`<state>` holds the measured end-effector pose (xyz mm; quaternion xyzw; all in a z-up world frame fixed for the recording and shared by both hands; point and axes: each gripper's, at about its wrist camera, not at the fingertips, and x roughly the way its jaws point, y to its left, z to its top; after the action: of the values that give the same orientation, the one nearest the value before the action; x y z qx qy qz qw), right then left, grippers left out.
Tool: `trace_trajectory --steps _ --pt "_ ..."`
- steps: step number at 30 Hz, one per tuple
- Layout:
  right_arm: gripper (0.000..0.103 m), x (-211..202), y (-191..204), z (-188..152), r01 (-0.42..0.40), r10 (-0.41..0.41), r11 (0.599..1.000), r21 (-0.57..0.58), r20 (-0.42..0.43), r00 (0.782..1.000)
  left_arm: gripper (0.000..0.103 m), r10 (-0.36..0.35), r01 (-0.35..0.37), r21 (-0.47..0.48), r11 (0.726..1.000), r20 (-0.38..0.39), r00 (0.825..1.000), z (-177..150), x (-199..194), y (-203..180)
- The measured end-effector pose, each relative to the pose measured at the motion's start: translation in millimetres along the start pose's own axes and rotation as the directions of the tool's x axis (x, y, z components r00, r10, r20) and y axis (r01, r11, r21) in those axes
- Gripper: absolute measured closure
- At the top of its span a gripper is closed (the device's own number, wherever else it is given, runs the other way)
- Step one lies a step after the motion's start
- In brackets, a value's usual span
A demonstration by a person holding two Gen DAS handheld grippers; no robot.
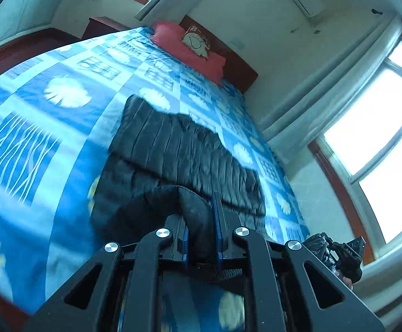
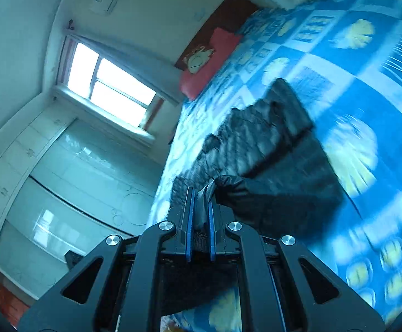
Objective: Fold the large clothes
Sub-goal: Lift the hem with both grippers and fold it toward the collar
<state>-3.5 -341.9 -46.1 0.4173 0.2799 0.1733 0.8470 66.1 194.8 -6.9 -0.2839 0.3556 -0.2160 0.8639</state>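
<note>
A black quilted jacket (image 1: 178, 149) is lying spread across a bed (image 1: 48, 144) covered with a blue patterned sheet, its near edge being lifted off the sheet at two points. On the left, the left gripper (image 1: 199, 229) is pinching a thick fold of the jacket's dark fabric, its blue-edged fingers (image 1: 217, 221) pressing closed against the bunched cloth from both sides. Beyond it, the rest of the jacket is resting flat, ribs running toward a red pillow (image 1: 190, 49) that is leaning against the dark wooden headboard (image 1: 239, 66). To the right of the bed a bright window (image 1: 381, 144) is letting in light.

On the right, the right gripper (image 2: 200, 218) is clamping a thinner strip of the same jacket (image 2: 270, 149), its fingers (image 2: 190, 215) sitting close together with the fabric squeezed between them. The cloth is trailing from the fingers to the right and up toward the body of the jacket on the bed (image 2: 367, 83). The picture is blurring around the sheet and jacket here.
</note>
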Motion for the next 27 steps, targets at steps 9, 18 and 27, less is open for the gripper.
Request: trace_trajectory --steps 9,18,27 --pt "0.095 112.4 -26.8 97.3 0.082 -0.081 0.996 0.04 -0.018 0.997 0.089 0.036 -0.035 -0.07 0.997 0.004 0.999 86.8 102.2 26.0" --pt "0.095 215.6 -75.9 157.7 0.142 -0.133 0.982 0.125 -0.082 0.988 0.089 0.123 -0.126 -0.108 0.986 -0.031 0.992 144.3 197.8 53.6" --pt "0.095 291.7 -133.6 177.0 0.248 -0.221 0.951 0.185 -0.155 0.963 0.089 0.21 -0.225 -0.126 0.966 -0.119 0.97 160.5 276.6 90.8"
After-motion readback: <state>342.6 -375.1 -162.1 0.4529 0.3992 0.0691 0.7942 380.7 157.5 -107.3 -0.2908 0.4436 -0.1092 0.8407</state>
